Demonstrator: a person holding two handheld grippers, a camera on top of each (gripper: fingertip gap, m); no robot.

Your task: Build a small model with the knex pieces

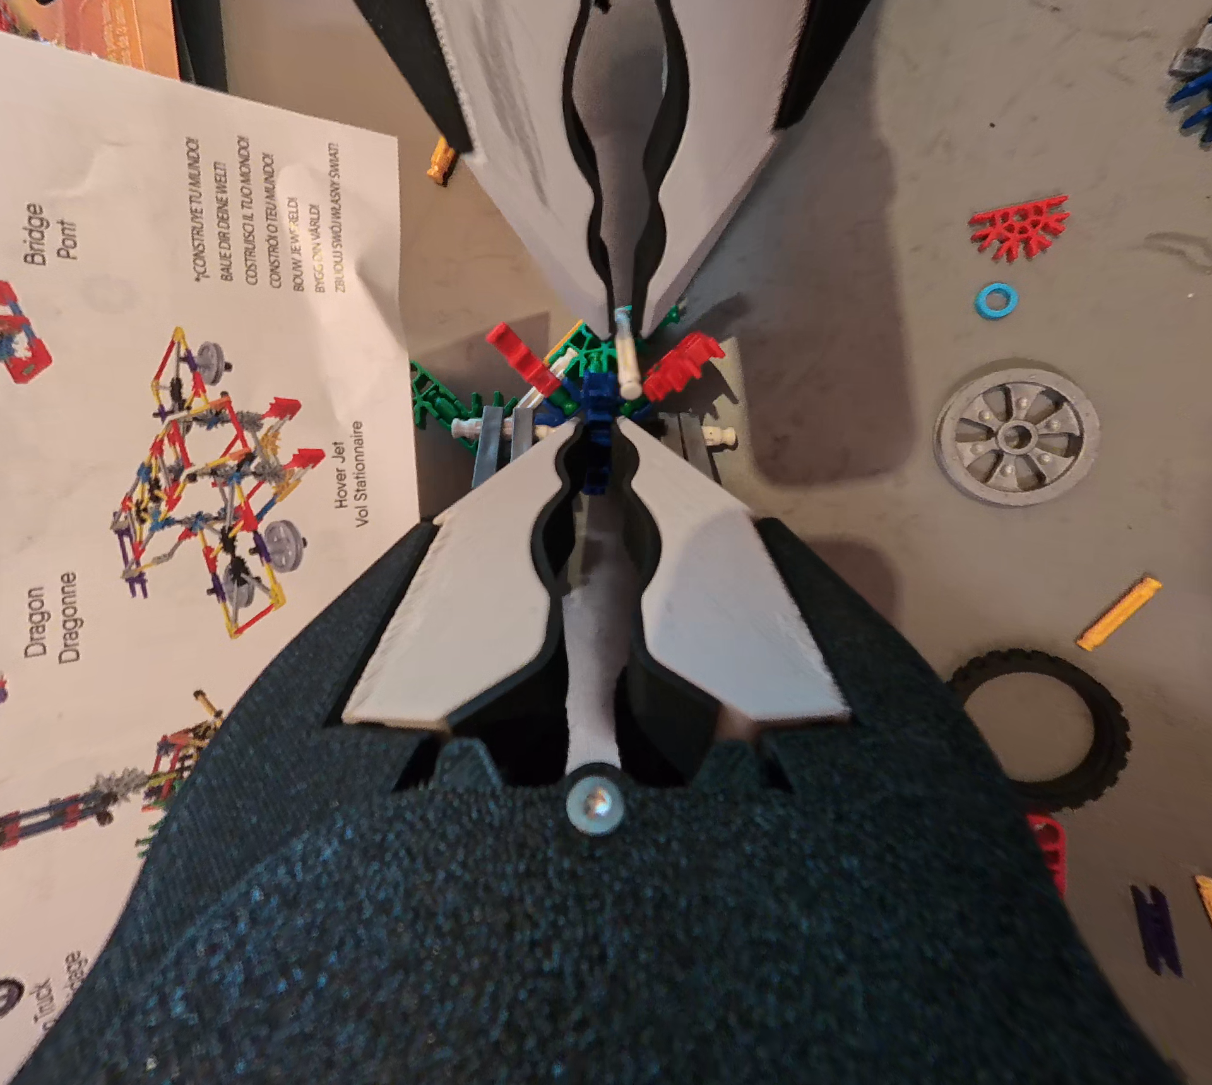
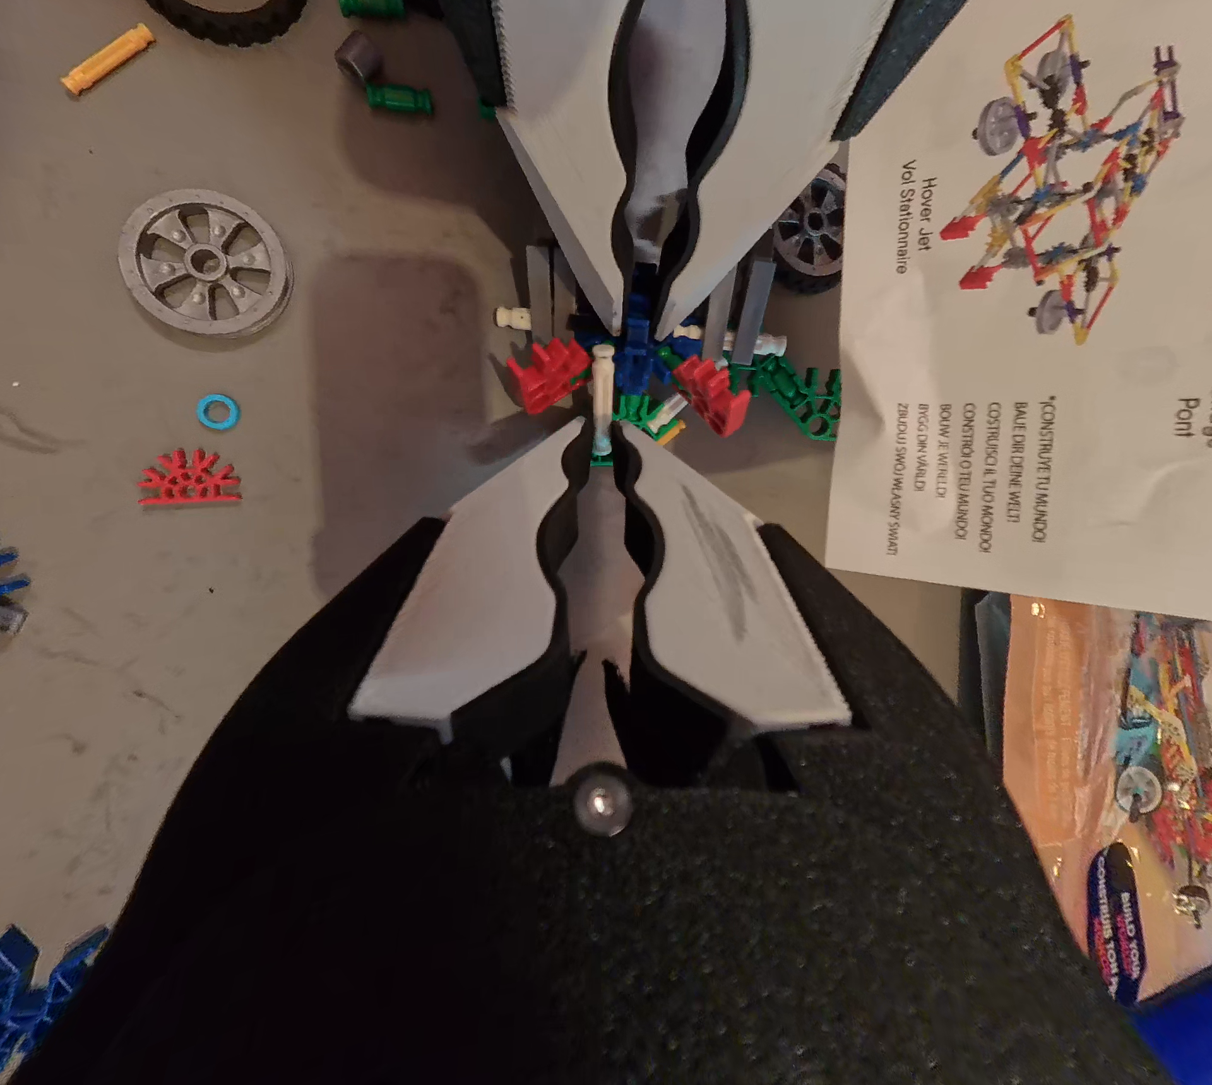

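Left tool (image 1: 597, 430) and right tool (image 2: 602, 430) meet tip-to-tip, both clamped.

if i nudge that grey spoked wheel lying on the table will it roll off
Probably not: the grey spoked wheel lies flat on its side, so a nudge should slide it. It looks like rigid, light plastic. Tipped onto its round rim, it likely would roll.

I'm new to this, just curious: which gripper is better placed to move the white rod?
Right. The right gripper is shut on the white rod; the left gripper is shut on the blue connector, probably steadying it.
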